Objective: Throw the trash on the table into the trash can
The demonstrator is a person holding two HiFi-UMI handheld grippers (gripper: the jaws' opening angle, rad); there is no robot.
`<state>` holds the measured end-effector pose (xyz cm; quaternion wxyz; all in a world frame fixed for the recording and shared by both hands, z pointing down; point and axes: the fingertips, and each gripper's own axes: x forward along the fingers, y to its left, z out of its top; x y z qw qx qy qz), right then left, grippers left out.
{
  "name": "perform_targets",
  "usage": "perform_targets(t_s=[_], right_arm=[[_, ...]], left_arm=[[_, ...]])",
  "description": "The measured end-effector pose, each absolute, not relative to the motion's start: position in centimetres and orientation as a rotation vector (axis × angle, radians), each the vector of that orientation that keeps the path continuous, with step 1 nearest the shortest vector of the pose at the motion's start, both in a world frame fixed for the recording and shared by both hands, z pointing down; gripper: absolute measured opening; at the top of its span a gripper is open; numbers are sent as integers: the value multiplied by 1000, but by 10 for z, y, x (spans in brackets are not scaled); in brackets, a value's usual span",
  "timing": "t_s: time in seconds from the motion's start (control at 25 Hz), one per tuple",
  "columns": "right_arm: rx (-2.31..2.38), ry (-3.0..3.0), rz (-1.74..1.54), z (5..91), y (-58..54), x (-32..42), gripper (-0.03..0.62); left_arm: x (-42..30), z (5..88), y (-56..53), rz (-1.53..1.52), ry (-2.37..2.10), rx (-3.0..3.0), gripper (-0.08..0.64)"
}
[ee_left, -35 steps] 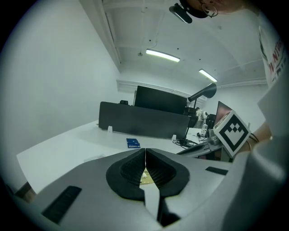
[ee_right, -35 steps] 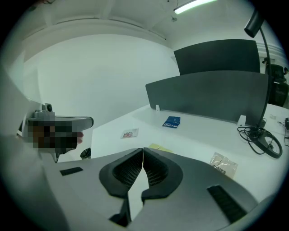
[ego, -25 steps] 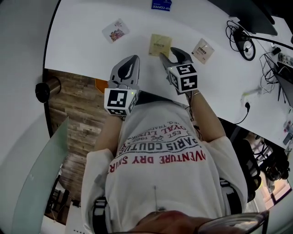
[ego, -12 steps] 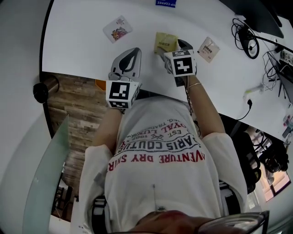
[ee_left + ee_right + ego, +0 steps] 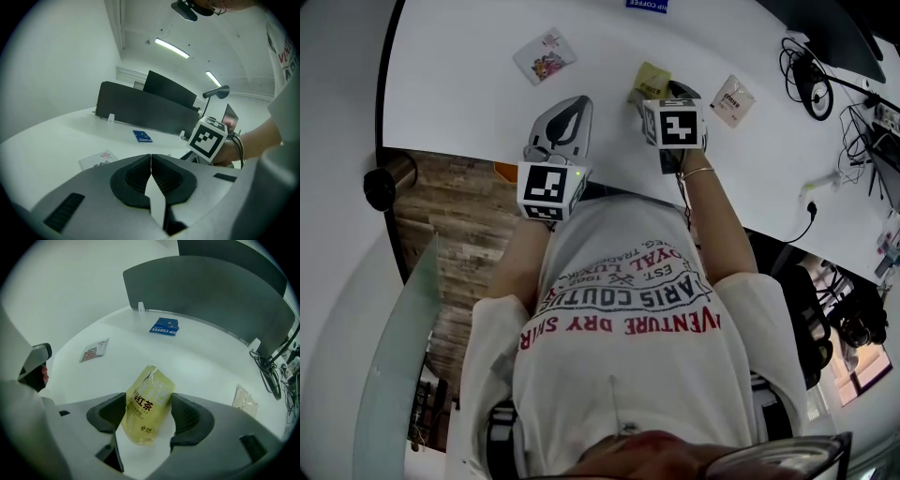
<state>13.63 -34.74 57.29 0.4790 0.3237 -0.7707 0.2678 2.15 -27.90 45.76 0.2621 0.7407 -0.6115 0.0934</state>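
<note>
A yellow tea packet (image 5: 146,404) lies on the white table (image 5: 469,84), with its far end tipped up. My right gripper (image 5: 147,409) points steeply down over it. Its jaws have just been closing, and both pads touch the packet's side edges and bow it. From the head view only the packet's far end (image 5: 652,79) shows, past the right gripper (image 5: 664,91) and its marker cube. My left gripper (image 5: 576,101) hovers by the table's near edge, shut and empty, its pads (image 5: 151,159) together.
A pink-printed packet (image 5: 544,54), a beige packet (image 5: 731,98) and a blue coffee packet (image 5: 647,5) also lie on the table. Cables (image 5: 806,80) and a dark divider (image 5: 211,291) are at the right and back. A round metal object (image 5: 389,180) stands on the floor left.
The right gripper tipped downward and sank onto the yellow packet, which now sits between its jaws, bowed and looking smaller. The left gripper drifted slightly lower, still shut.
</note>
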Motion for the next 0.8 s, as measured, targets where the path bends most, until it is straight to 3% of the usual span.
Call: perform_targets(t_s=[0.08, 0.12, 0.16, 0.36, 0.8], right_arm=[[791, -1873, 653, 572, -350, 141, 254], [792, -1869, 641, 571, -351, 143, 125], [788, -1865, 609, 570, -352, 144, 44], [748, -1858, 346, 567, -349, 137, 31], [598, -2049, 398, 540, -324, 133, 28]], left_arm=[[21, 459, -279, 256, -1653, 2003, 25], [22, 459, -279, 257, -1653, 2004, 25], [22, 459, -279, 259, -1653, 2004, 25], [25, 458, -279, 266, -1657, 2004, 25], [33, 439, -259, 232, -1791, 1946, 25]])
